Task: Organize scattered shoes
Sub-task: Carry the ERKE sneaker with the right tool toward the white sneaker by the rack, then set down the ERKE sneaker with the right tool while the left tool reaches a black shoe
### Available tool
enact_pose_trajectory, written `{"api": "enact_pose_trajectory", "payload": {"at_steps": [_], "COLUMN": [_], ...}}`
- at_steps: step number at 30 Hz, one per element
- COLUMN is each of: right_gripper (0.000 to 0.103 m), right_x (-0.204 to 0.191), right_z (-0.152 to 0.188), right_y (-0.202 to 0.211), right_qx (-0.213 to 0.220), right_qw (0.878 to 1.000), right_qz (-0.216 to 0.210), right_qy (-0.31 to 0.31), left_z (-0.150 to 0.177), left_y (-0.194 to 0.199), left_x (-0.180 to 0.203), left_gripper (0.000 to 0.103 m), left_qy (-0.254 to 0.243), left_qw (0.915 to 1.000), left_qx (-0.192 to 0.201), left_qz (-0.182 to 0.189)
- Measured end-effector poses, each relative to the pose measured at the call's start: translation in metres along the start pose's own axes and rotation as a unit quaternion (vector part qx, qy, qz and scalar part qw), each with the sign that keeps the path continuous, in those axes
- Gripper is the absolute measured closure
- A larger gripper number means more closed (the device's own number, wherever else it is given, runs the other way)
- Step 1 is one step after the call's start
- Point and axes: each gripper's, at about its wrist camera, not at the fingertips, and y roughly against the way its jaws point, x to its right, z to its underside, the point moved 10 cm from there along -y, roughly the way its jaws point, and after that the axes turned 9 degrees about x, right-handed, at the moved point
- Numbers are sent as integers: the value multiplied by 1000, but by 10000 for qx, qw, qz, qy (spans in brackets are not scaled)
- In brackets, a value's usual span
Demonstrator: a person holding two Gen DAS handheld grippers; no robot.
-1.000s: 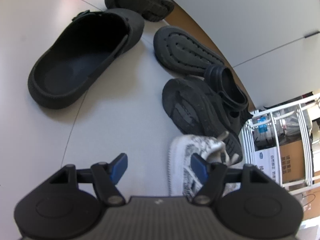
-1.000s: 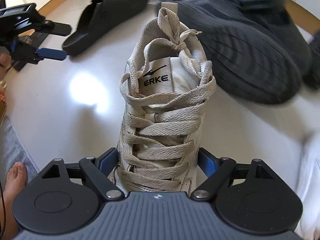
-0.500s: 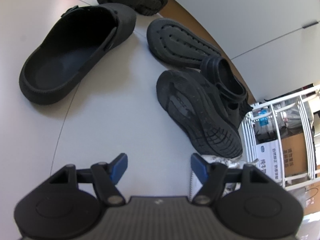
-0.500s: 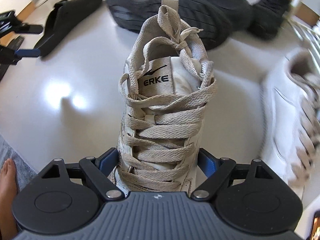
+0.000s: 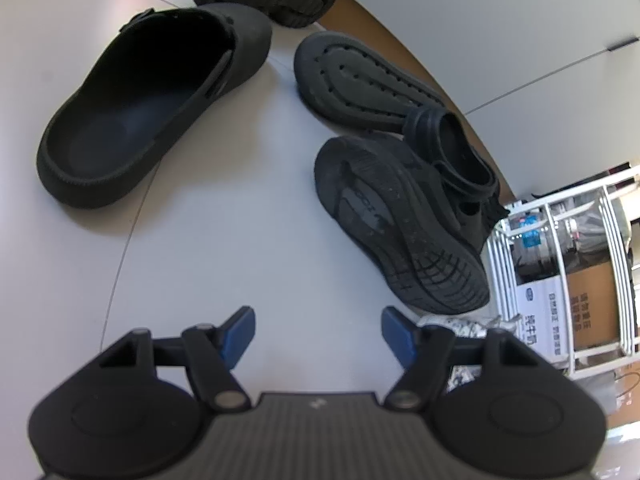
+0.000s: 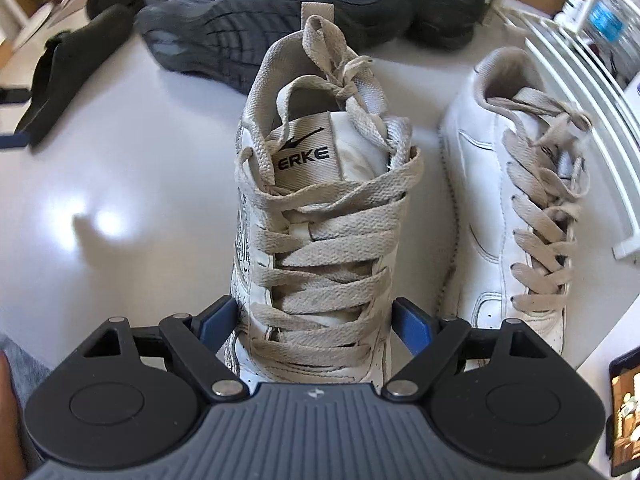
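Here, right claw (image 6: pixel 316 320) pinching white sneaker (image 6: pixel 320 216) lengthwise, heel away from camera; left claw (image 5: pixel 316 334) spread, empty.

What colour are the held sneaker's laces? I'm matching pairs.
Greyish beige laces on a white sneaker, clearest in the right wrist view.

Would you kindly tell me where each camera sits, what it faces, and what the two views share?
Left wrist: on the left claw, tilted down at the floor, black clog and upturned black sneaker; open, empty.
Right wrist: on the right claw, looking steeply down at the white ERKE sneaker it grips, its mate beside; a bare foot at the edge.
Shared: the black sneaker and clog.
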Motion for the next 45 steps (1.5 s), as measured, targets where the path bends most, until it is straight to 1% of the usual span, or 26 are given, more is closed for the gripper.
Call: {"api": "enact_pose_trajectory", "payload": {"at_steps": [3, 7, 10, 15, 19, 21, 24, 27, 30, 33, 36, 39, 41, 42, 44, 45], "right_gripper": [16, 15, 15, 16, 17, 17, 17, 17, 16, 15, 16, 15, 17, 20, 20, 21], "right_x": [3, 2, 4, 10, 14, 16, 27, 37, 41, 42, 41, 35, 35, 36, 39, 41], "right_z": [-7, -18, -26, -48, -49, -43, -38, -30, -26, -25, -28, -33, -30, -29, -27, -27], "right_y": [-8, -17, -22, -32, -33, -30, -27, -24, -21, -18, -8, -2, -6, -8, -10, -10], "right_qx": [76, 149, 193, 311, 310, 235, 100, -31, -118, -142, -46, 81, 70, 51, 53, 43], "right_qw": [9999, 9988, 9980, 9973, 9975, 9981, 9990, 9993, 9993, 9993, 9989, 9988, 9979, 9976, 9984, 9987], "right_qz": [-36, -161, -215, -197, -173, -76, -56, 0, 12, 84, 219, 201, 280, 307, 215, 201], "right_qy": [78, 432, 562, 632, 605, 568, 422, 374, 363, 346, 421, 432, 578, 623, 522, 467], "left_z": [0, -7, -10, -9, -10, -11, -7, -2, 4, 5, -1, -8, -20, -26, -37, -47], "left_y": [1, 6, 7, 8, 8, 9, 9, 11, 10, 5, 2, -4, -8, -10, -13, -14], "left_x": [0, -3, -5, -5, -6, -7, -6, -4, 5, 14, 21, 28, 34, 38, 44, 52], "left_gripper": [31, 31, 31, 31, 31, 31, 31, 31, 31, 31, 31, 31, 31, 31, 30, 28], "left_qy": [-4, -4, 3, -17, -17, -3, -34, -204, -533, -632, -675, -723, -851, -943, -1064, -1229], "left_qw": [10000, 10000, 10000, 10000, 10000, 10000, 10000, 9998, 9985, 9980, 9977, 9974, 9963, 9954, 9941, 9920], "left_qx": [-11, 28, 37, -39, -26, -19, -36, -44, -58, -66, 9, 57, 92, 115, 182, 244], "left_qz": [0, -9, -16, -44, -47, -38, 6, -22, -81, -43, -23, -18, -65, -108, -144, -123]}}
